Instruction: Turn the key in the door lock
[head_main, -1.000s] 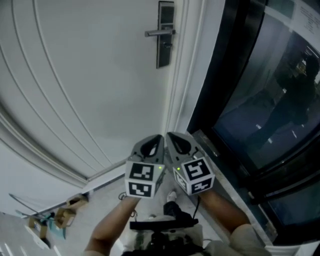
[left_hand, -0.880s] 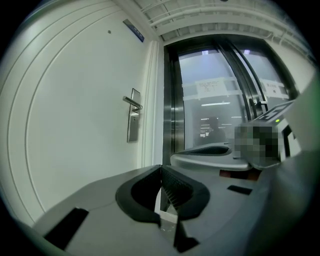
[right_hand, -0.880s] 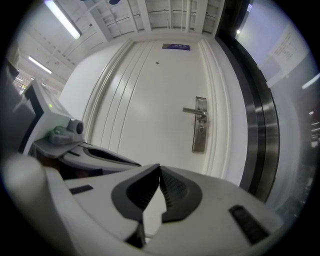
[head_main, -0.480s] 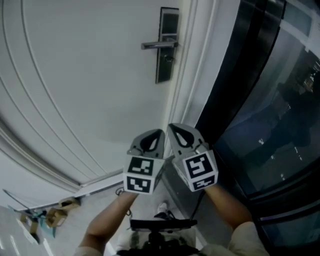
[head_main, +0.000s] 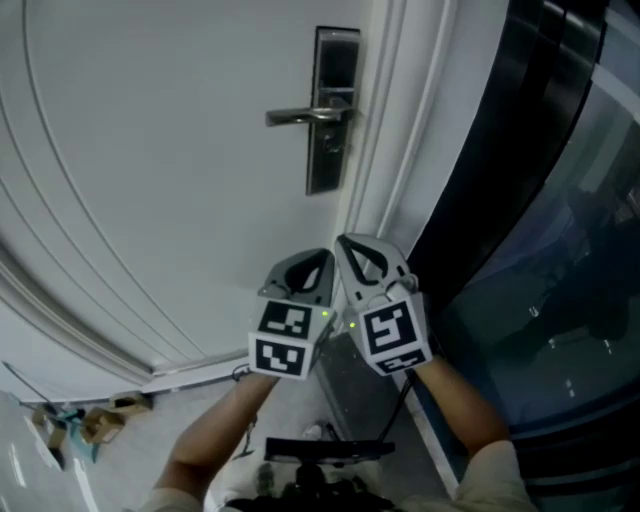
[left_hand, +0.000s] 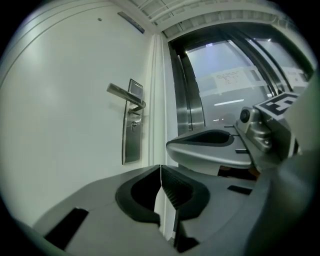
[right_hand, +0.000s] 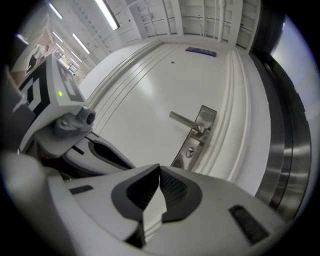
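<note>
A steel lock plate (head_main: 330, 110) with a lever handle (head_main: 303, 116) sits near the right edge of a white door (head_main: 150, 170). Below the handle is the lock cylinder (right_hand: 190, 151); I cannot tell whether a key is in it. My left gripper (head_main: 318, 262) and right gripper (head_main: 350, 245) hang side by side below the lock, well short of it, both pointing at the door. Each is shut with nothing between its jaws. The left gripper view shows the plate (left_hand: 133, 122) ahead and the right gripper (left_hand: 210, 147) beside it.
The white door frame (head_main: 400, 150) runs right of the lock, with a dark glass panel (head_main: 540, 250) beyond it. Small clutter (head_main: 80, 425) lies on the floor at the lower left. A black device (head_main: 320, 450) shows at the bottom edge.
Both grippers have risen and moved closer to the door together. The lock plate looks larger and lower in the head view. The right gripper has rolled a little. Both stay shut.
</note>
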